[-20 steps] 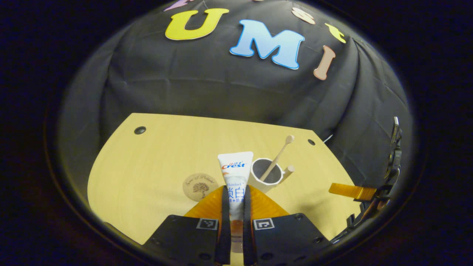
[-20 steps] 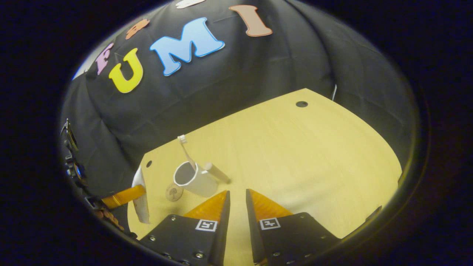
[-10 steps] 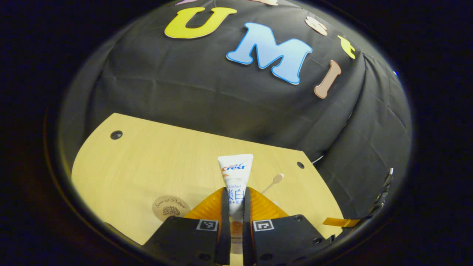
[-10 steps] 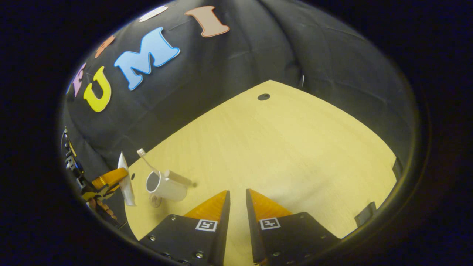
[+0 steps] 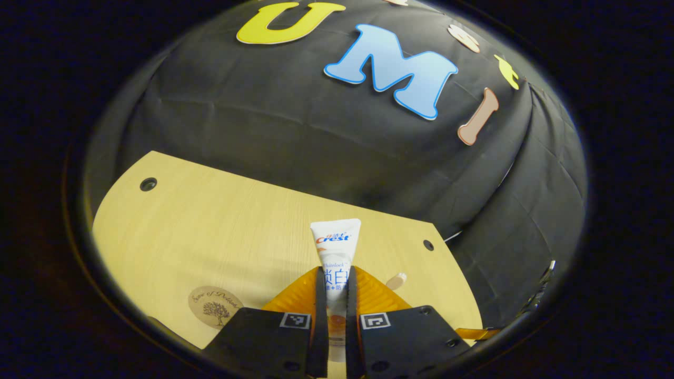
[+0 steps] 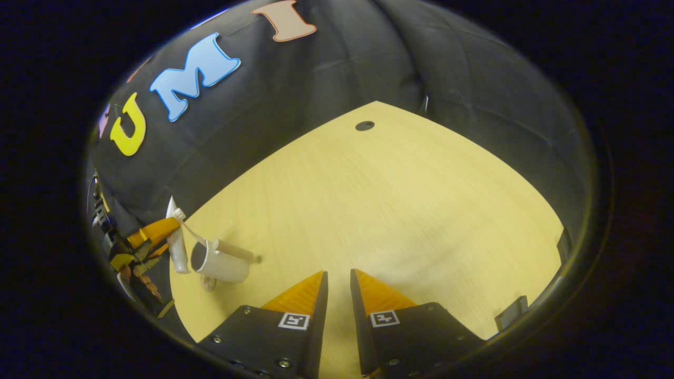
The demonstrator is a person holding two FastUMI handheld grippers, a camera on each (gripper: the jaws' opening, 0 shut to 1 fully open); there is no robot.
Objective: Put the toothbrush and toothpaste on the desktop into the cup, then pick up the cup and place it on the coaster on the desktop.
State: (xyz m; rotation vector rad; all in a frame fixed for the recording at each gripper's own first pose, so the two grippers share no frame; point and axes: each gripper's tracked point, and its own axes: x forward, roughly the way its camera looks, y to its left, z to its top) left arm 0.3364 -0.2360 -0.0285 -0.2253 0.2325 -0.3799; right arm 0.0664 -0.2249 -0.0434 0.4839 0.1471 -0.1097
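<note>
My left gripper [image 5: 335, 269] is shut on a white toothpaste tube [image 5: 335, 239] that points forward over the table. A round wooden coaster [image 5: 216, 307] lies to its lower left, and the toothbrush head [image 5: 396, 280] peeks out just right of the fingers. In the right gripper view a white handled cup [image 6: 224, 266] stands at the far left with the toothbrush [image 6: 187, 227] leaning in it. The left gripper [image 6: 158, 234] holds the toothpaste [image 6: 178, 250] upright beside the cup's mouth. My right gripper [image 6: 338, 279] hangs over bare table, its fingers almost together with nothing between them.
The light wooden table [image 6: 395, 210] has dark cable holes [image 5: 148, 184] [image 6: 364, 126] near its back corners. Black cloth walls close in behind it. A hand [image 6: 139, 276] shows behind the left gripper. The coaster [image 6: 208, 283] sits partly behind the cup.
The left gripper carried the toothpaste rightward to the cup, which slid out of its view beneath the fingers. The right gripper pulled back to the right, away from the cup.
</note>
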